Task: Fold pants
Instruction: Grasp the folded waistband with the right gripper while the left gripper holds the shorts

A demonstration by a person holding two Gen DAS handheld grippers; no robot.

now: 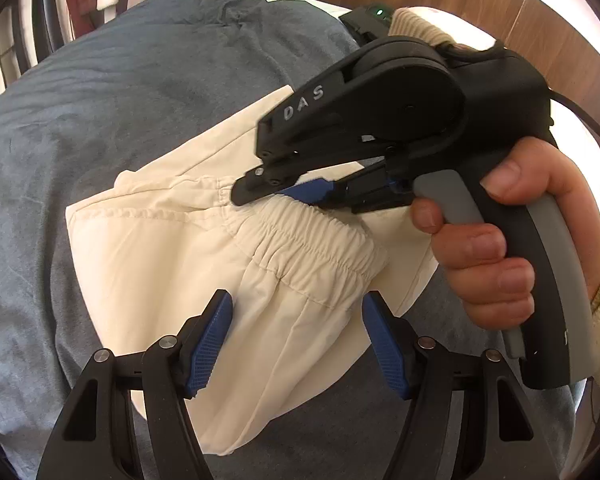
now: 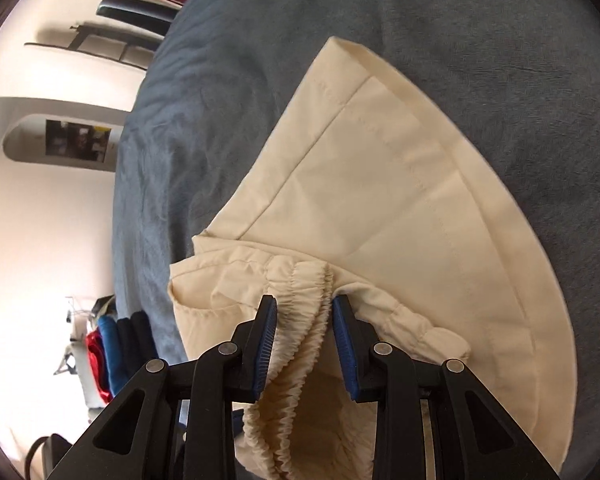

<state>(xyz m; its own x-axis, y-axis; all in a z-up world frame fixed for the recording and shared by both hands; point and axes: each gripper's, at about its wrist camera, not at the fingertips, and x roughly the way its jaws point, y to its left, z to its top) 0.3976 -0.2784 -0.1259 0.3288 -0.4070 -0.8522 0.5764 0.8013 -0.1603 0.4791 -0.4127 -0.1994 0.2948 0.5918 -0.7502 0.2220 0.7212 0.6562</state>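
The cream cotton pants with a gathered elastic waistband lie partly folded on a blue-grey velvety bedspread, waist end doubled over the flat leg panel. The right gripper has the bunched waistband between its blue pads, jaws narrowed around it; whether they truly pinch cannot be told. The left gripper hangs with jaws well apart over the fabric below the waistband, holding nothing. To do this step well, both should probably take the waist edge at matching corners and lay it square on the hemmed leg edge. The bedspread offers open room beyond the pants; the person's hand crowds the left gripper's side.
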